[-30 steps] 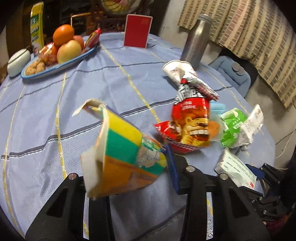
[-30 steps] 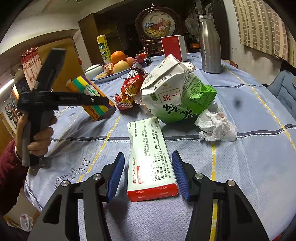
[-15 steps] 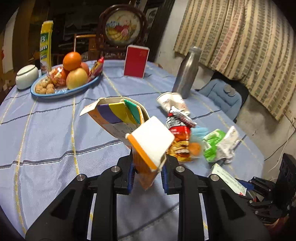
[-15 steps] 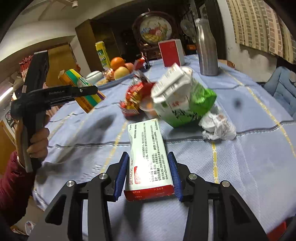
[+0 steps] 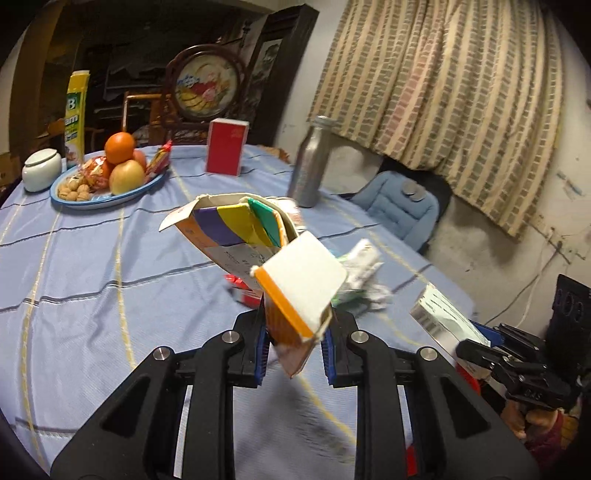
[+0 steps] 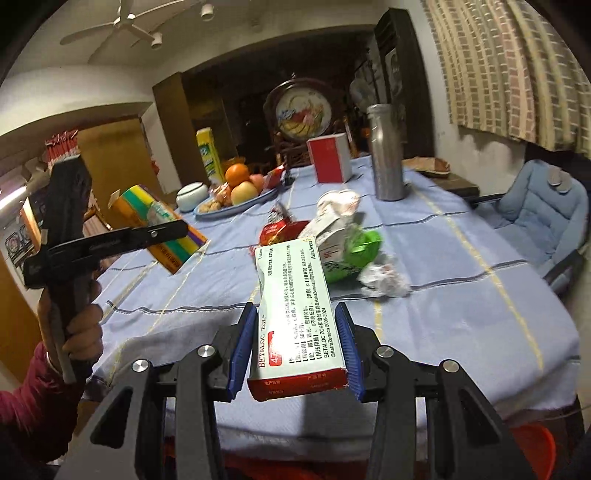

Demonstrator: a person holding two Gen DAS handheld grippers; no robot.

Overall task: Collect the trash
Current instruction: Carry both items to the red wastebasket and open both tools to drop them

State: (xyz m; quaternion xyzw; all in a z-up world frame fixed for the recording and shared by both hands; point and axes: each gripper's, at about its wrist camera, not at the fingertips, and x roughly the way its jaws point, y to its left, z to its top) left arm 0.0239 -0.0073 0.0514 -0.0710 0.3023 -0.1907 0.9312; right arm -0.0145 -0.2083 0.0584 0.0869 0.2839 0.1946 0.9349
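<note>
Trash (image 6: 343,240) litters blue tablecloth (image 6: 461,295) beside curtains (image 6: 517,66).

A home dining room: clothed table (image 5: 92,258), fruit plate (image 5: 107,199) (oranges, nuts), curtains (image 5: 461,92), ceiling fan (image 6: 129,26).

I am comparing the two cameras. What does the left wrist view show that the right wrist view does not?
Only the left wrist view shows the colourful carton's open, torn end in the left gripper. Only the right wrist view shows the ceiling fan, the orange bin under the table edge, and the print on the medicine box held by the right gripper. Both show the fruit plate, red box and steel bottle.
</note>
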